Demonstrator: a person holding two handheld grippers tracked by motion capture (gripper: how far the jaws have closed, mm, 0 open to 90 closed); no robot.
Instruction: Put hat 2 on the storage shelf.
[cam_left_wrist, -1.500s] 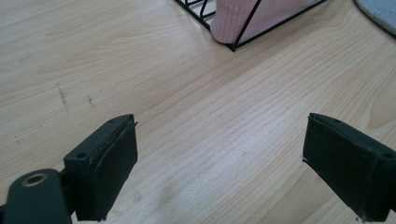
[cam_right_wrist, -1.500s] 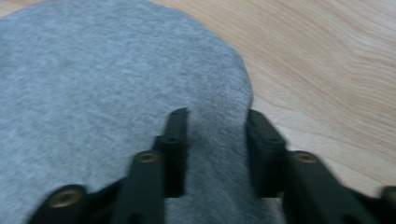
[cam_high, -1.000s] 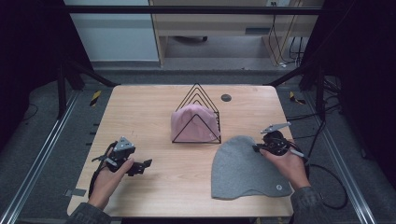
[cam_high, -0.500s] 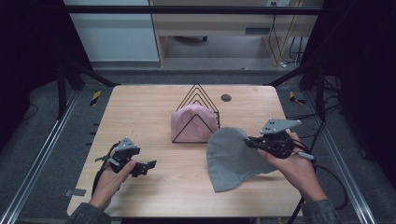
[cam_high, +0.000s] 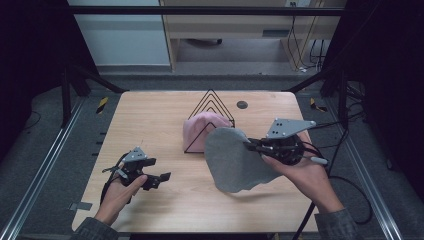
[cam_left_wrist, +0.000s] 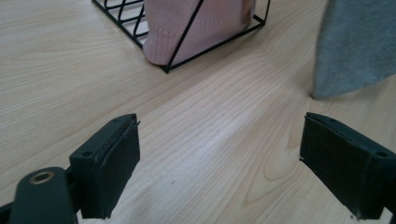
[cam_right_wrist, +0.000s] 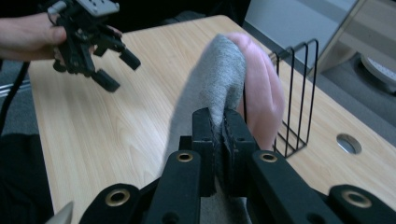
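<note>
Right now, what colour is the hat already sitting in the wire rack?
Pink: the hat in the wire rack shows best in the left gripper view.

A light wooden table fills the centre of the frame. A black wire rack stands upper centre, holding a pink knitted hat. A round dark hole sits just right of the rack.

Place: you are at a lab-style recording station, not a home.
Worktop: a pale wooden worktop with a round cable hole.
Frame: dark metal rails and struts surround you.
Floor: grey carpet with yellow-black hazard tape.
Background: loose cables beneath a wooden bench.
</note>
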